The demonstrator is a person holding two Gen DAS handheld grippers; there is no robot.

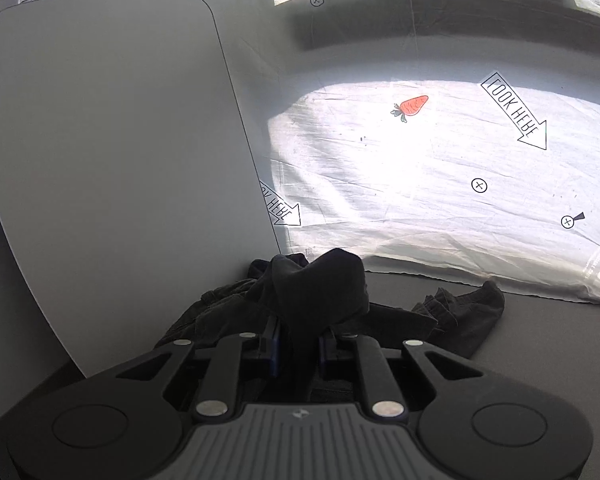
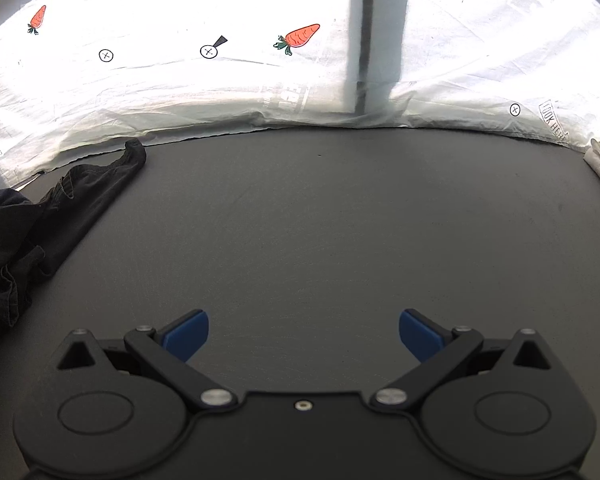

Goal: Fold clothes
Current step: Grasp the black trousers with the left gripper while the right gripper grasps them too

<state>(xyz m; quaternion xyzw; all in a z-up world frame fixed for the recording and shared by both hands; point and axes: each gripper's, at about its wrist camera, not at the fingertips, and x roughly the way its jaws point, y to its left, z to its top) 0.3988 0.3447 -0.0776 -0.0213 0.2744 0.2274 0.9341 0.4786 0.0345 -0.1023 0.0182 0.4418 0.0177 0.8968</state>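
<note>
Currently, notes as observed:
Garment: dark garment (image 1: 440, 312) lay bunched and creased at the left side of the dark counter (image 2: 320, 220), one edge stretched toward the printed white sheet (image 1: 420, 168) behind; no flat, squared fold was visible.
Progress: judged unfinished; the cloth was crumpled, so smoothing and folding appeared to be left. Which garment type it was could not be told.
Left gripper (image 1: 296, 344): closed on a raised wad of the garment, the cloth bulging up between the jaws; low over the counter, beside a pale upright panel (image 1: 112, 160).
Right gripper (image 2: 303, 334): jaws wide apart, holding nothing, poised over bare counter, well apart from the garment at its left.
</note>
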